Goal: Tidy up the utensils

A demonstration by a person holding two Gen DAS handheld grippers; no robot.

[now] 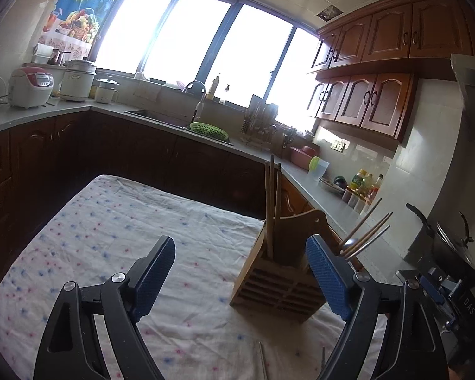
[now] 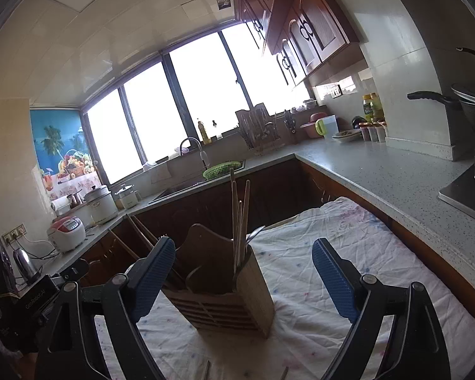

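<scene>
Both grippers wide open, nothing btwn pads. Left gripper [image 1: 240, 272] and right gripper [image 2: 243, 275] both face the wooden utensil holder [image 1: 278, 285], which stands upright on the floral cloth [image 1: 110, 228] over the table. Holder is ahead of both; in left view it sits right of centre, close to the right-hand pad, in right view roughly centred btwn jaws, slightly left. Chopsticks [image 1: 272, 202] stand near vertical in one compartment, another bunch [image 1: 367, 231] leans out to the right; a spoon [image 2: 256, 232] is in there too. Loose utensils remaining: thin stick ends [image 1: 262, 361] on cloth at bottom edge, below/behind the jaws, long axis running roughly toward the holder; right view shows same [image 2: 207, 370]. Can't tell which hand is nearer. Next move prob needs a pull back and dip down, not fwd. Readable text: "DAS" on gear at right of left view, "GenRobot.AI"-ish on the other gripper body [image 2: 38, 300], not fully legible.
</scene>
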